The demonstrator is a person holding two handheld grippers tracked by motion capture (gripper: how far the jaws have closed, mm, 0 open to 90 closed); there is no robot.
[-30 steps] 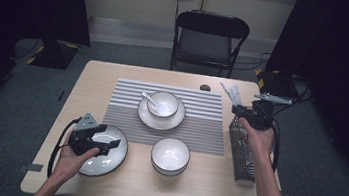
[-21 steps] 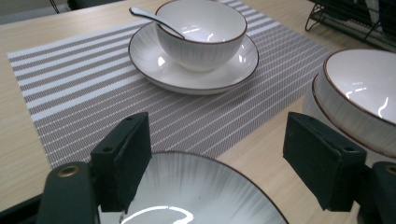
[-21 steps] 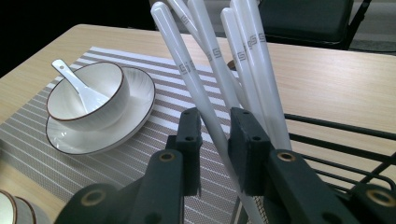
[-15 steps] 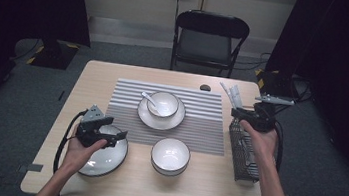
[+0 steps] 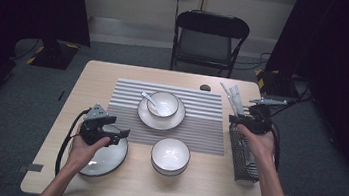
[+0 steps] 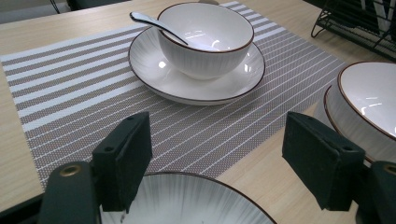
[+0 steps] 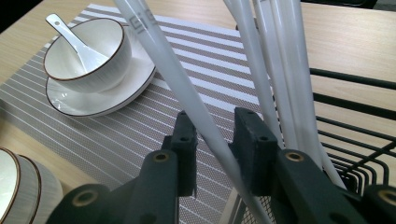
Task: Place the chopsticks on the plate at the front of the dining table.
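Right gripper [image 7: 212, 140] astride one long white plastic chopstick [image 7: 187, 93], jaws just easing apart, lower centre.
Could slip free; left gripper [image 6: 217, 158] agape over grey ribbed plate [image 6: 187, 203].

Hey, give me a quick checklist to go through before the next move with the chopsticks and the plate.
1. Left hand-held gripper open: ok, jaws wide apart over the plate rim.
2. One chopstick between the right hand-held gripper jaws: ok; they have just been opening.
3. Pads pressing that chopstick: cannot tell.
4. Other chopsticks outside the jaws: ok, standing in the rack.
5. Striped mat bare near the plate: ok.
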